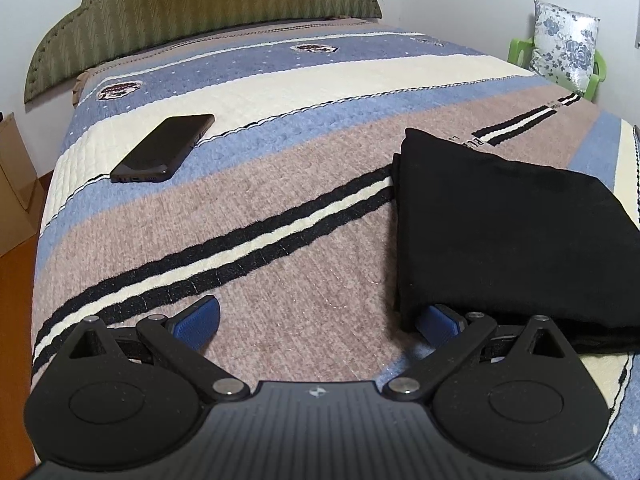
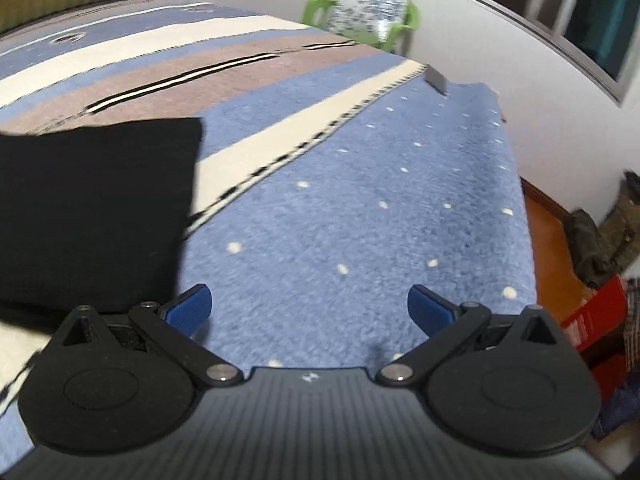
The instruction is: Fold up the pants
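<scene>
The black pants (image 1: 512, 236) lie folded into a compact stack on the striped bedspread (image 1: 280, 248), at the right of the left wrist view. My left gripper (image 1: 318, 322) is open and empty, low over the bed; its right blue pad (image 1: 438, 322) sits at the near left corner of the stack, partly under its edge. In the right wrist view the pants (image 2: 92, 208) fill the left side. My right gripper (image 2: 308, 312) is open and empty over the blue dotted part of the bedspread (image 2: 360, 220), to the right of the pants.
A black phone (image 1: 164, 148) lies on the bed at the far left. A green headboard (image 1: 192, 16) stands behind. A green chair with a floral cushion (image 1: 564, 44) stands at the far right corner. The bed edge (image 2: 520, 220) drops to the floor, with red boxes (image 2: 596, 316) beside it.
</scene>
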Demonstrator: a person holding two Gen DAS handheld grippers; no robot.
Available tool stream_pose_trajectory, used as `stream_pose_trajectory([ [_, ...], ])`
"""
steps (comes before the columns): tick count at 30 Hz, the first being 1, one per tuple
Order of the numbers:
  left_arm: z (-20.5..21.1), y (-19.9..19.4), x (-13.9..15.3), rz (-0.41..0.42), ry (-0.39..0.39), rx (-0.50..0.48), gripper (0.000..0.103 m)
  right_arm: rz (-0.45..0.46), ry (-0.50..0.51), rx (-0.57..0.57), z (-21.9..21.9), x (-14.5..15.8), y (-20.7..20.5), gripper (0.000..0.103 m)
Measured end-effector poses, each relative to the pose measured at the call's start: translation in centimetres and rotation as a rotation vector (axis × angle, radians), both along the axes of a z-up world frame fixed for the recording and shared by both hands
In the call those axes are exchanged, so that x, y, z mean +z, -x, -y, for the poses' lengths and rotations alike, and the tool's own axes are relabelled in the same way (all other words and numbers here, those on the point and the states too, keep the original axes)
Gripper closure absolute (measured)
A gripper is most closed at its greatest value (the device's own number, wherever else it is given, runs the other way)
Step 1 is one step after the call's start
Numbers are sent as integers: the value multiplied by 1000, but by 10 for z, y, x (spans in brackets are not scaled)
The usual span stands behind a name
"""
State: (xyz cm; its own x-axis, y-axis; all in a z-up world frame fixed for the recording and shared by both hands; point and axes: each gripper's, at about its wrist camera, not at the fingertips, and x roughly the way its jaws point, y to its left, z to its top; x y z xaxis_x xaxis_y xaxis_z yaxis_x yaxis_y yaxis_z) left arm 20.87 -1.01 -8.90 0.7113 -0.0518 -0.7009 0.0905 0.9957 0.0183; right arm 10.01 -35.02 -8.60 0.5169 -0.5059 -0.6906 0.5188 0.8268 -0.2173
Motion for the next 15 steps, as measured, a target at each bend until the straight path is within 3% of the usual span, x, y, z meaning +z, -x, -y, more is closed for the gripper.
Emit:
stream_pose_trajectory([
  [3, 0, 0, -1, 2, -1, -1, 0, 50, -79, -121, 23, 4, 9, 0],
  [5, 0, -1, -1, 0, -3, -1, 0, 97, -281, -24, 35, 9, 21, 0],
  [7, 1, 0, -2, 1, -4, 1, 0, 87, -374, 67, 34, 10, 25, 0],
  [11, 1, 0, -2, 0, -1, 1, 0, 8, -321, 174, 13, 4, 17, 0],
  [15, 0, 0, -2, 0, 2, 0, 0, 9, -277, 179, 2, -2, 4, 0],
])
